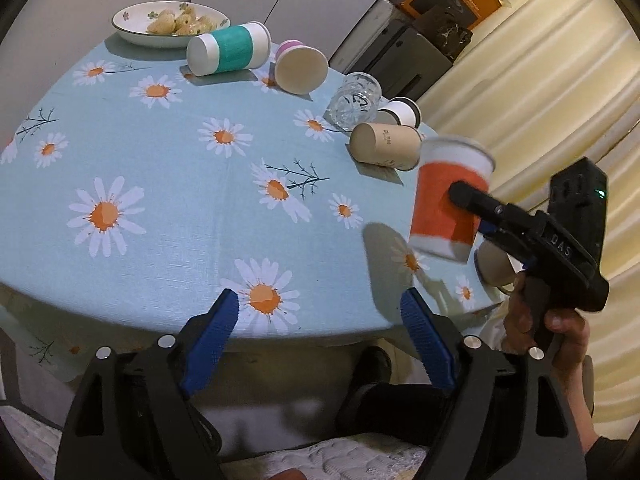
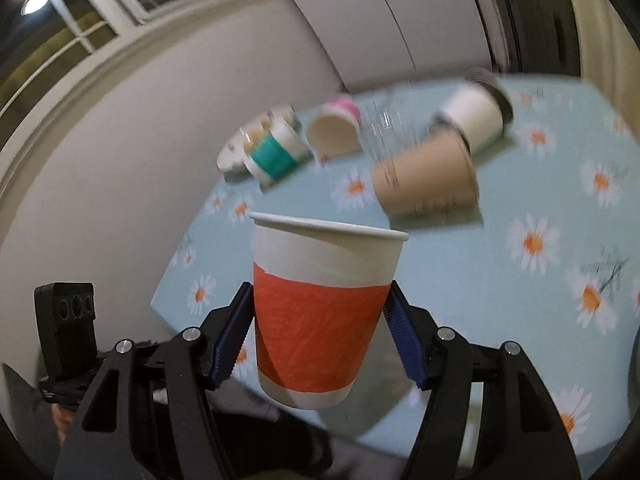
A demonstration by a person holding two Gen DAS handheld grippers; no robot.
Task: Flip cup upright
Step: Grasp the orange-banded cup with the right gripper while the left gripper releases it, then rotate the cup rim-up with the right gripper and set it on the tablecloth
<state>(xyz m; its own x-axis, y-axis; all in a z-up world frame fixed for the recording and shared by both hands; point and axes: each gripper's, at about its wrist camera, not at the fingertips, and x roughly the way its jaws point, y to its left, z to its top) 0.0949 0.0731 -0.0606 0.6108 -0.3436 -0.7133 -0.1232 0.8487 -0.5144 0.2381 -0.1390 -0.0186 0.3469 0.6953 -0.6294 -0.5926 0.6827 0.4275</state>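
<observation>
**Orange-banded cup held rim-up above the table edge**

The orange-banded paper cup (image 2: 322,312) is gripped by the right gripper (image 2: 320,336), whose blue-padded fingers (image 2: 232,340) are pressed against opposite sides of the orange sleeve. The cup is carried clear of the daisy-print tablecloth (image 1: 168,184), with its open rim uppermost and its white base lowest; a slight tilt is seen in both views. In the left wrist view the same cup (image 1: 450,200) is shown near the right-hand edge of the table, with its shadow cast on the cloth beneath it, and the right gripper (image 1: 464,196) is seen clamped across its side, held by a hand (image 1: 548,328).

The left gripper (image 1: 320,332) is held with its jaws spread wide and nothing between them, low at the near edge of the table, well apart from the cup.

Further back on the cloth, several other cups are left lying on their sides: a teal-banded cup (image 1: 230,49), a pink-rimmed cup (image 1: 300,66) with its mouth turned toward the camera, a brown cup (image 1: 386,146) and a white cup (image 1: 400,111) just behind it. A clear glass (image 1: 354,100) is found between the pink-rimmed and brown cups; whether it stands or lies cannot be told. A bowl of snacks (image 1: 168,24) is set at the far side, just behind the teal-banded cup.
</observation>
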